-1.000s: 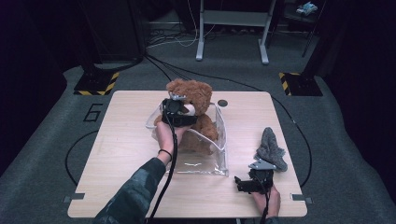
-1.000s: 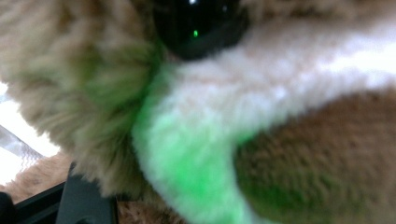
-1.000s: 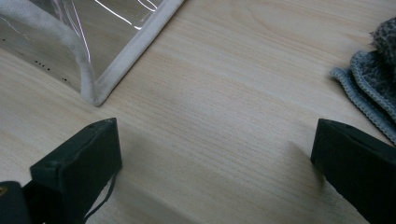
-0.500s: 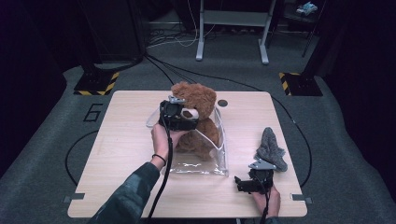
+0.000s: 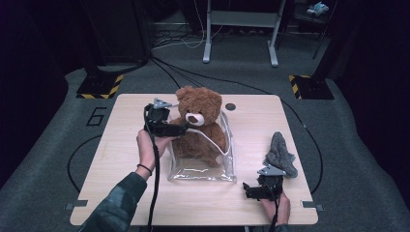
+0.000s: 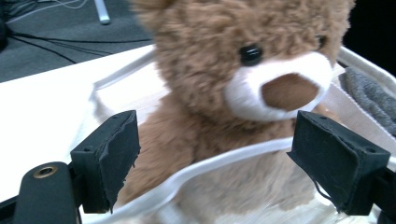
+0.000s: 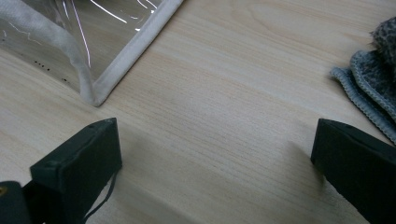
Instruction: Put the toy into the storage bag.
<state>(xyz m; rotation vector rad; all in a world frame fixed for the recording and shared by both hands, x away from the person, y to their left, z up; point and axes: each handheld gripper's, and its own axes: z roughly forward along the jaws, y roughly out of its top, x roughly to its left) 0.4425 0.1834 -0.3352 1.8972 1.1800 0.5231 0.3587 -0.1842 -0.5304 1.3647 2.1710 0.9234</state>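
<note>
A brown teddy bear (image 5: 198, 121) sits upright inside a clear plastic bag with white trim (image 5: 203, 170) at the middle of the wooden table (image 5: 111, 145). My left gripper (image 5: 181, 128) is at the bear's left side and points at it. Its jaws have just been opening and stand open. In the left gripper view the bear (image 6: 233, 56) is close ahead, and the bag's white rim (image 6: 224, 158) runs low between the open left gripper (image 6: 215, 135) pads without being pressed. My right gripper (image 5: 248, 189) rests open near the front right edge; the right gripper (image 7: 215, 154) has bare wood between its pads.
A grey fuzzy cloth (image 5: 280, 154) lies on the table's right side, just beyond the right gripper. A small dark hole (image 5: 230, 106) marks the far part of the tabletop. Cables and metal stand legs (image 5: 208, 53) cross the floor behind the table.
My left hand has drawn away from the bear's front toward the left, and its jaws have spread wider. The right hand has stayed put.
</note>
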